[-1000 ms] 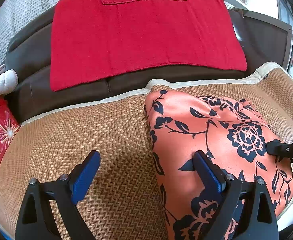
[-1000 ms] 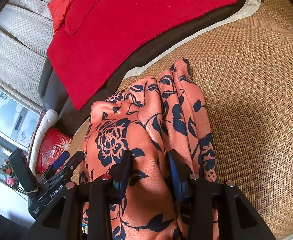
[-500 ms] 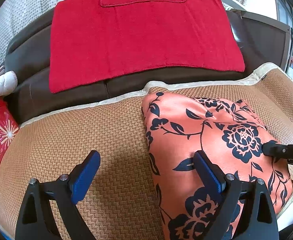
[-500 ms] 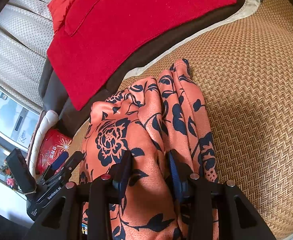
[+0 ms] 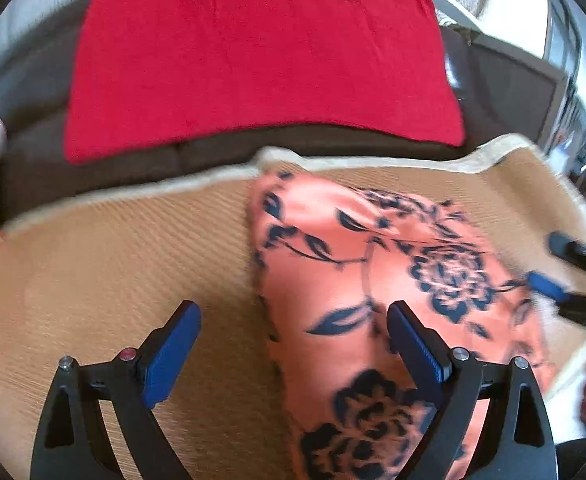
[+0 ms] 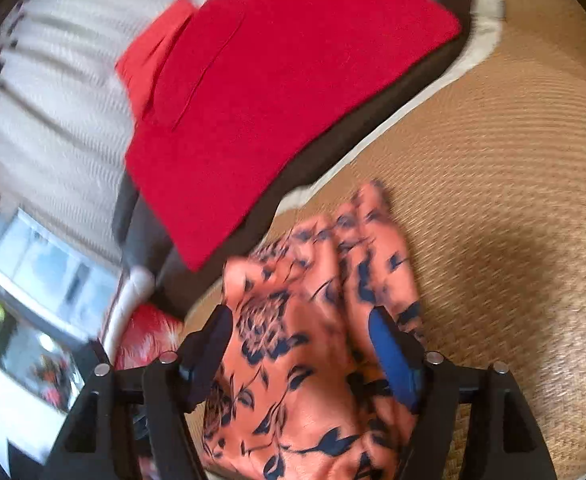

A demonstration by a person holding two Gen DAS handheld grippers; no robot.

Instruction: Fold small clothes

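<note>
No legible text, label, brand or number in either view. Only a blurred white starburst on the red packet (image 6: 145, 340), left of the right gripper (image 6: 301, 344); any lettering on it too smeared to make out. Nothing printed on the floral cloth (image 5: 373, 280) by the left gripper (image 5: 293, 340) beyond its flower pattern.

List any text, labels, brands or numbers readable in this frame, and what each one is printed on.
None can be read.
Red packet: a white burst design shows beside the right gripper, but motion blur leaves any print on it unreadable; in the left wrist view only a smeared red edge shows.
Floral garment, red cloth and woven mat: no lettering visible.
Left gripper: no marking visible.
</note>
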